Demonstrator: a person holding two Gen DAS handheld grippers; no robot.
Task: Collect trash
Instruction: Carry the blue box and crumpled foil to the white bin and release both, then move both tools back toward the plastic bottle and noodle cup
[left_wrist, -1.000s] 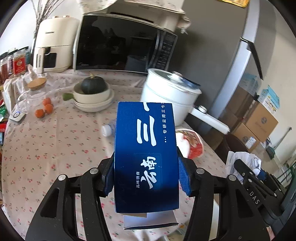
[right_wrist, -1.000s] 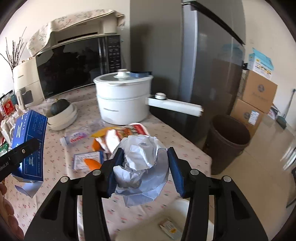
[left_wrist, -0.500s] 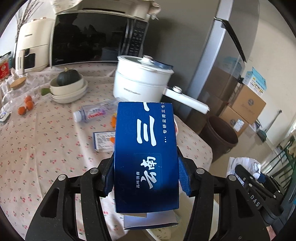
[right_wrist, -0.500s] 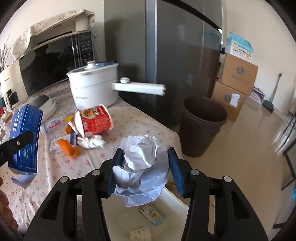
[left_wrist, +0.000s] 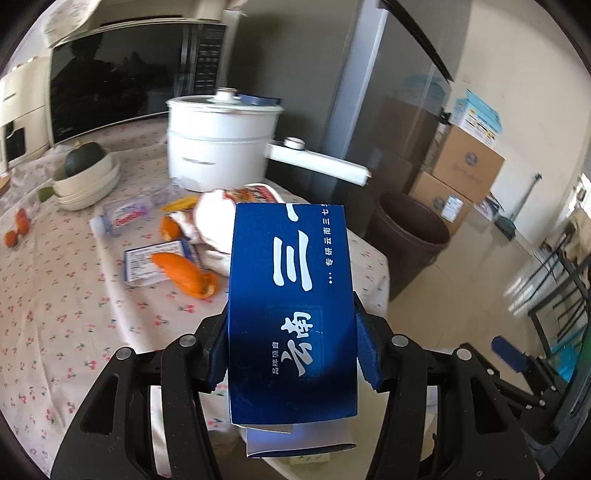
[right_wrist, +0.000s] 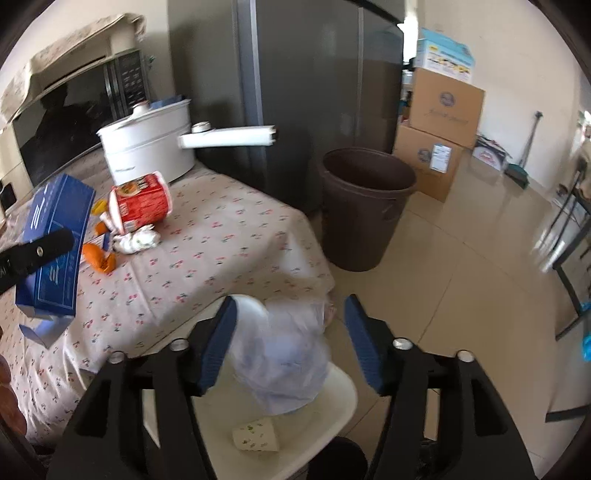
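Note:
My left gripper (left_wrist: 291, 354) is shut on a blue carton with white characters (left_wrist: 291, 310), held above the table edge; the carton also shows in the right wrist view (right_wrist: 55, 236). My right gripper (right_wrist: 290, 347) is open. A crumpled white paper wad (right_wrist: 284, 358), blurred, is between its fingers and falling toward a white bin (right_wrist: 332, 413) below, which holds a paper cup (right_wrist: 255, 437). On the floral tablecloth (right_wrist: 221, 236) lie a red noodle cup (right_wrist: 142, 203), orange peel (left_wrist: 184, 275), a plastic bottle (left_wrist: 123, 218) and a leaflet (left_wrist: 147, 258).
A white electric pot with a long handle (left_wrist: 218, 144) and a microwave (left_wrist: 122, 77) stand at the back. A brown trash can (right_wrist: 364, 206) stands on the floor beside the fridge (right_wrist: 295, 85). Cardboard boxes (right_wrist: 439, 125) are stacked by the wall.
Both grippers swung right, toward the table's end. My right gripper opened and let go of the paper wad, which is dropping over the white bin. The left still holds the carton.

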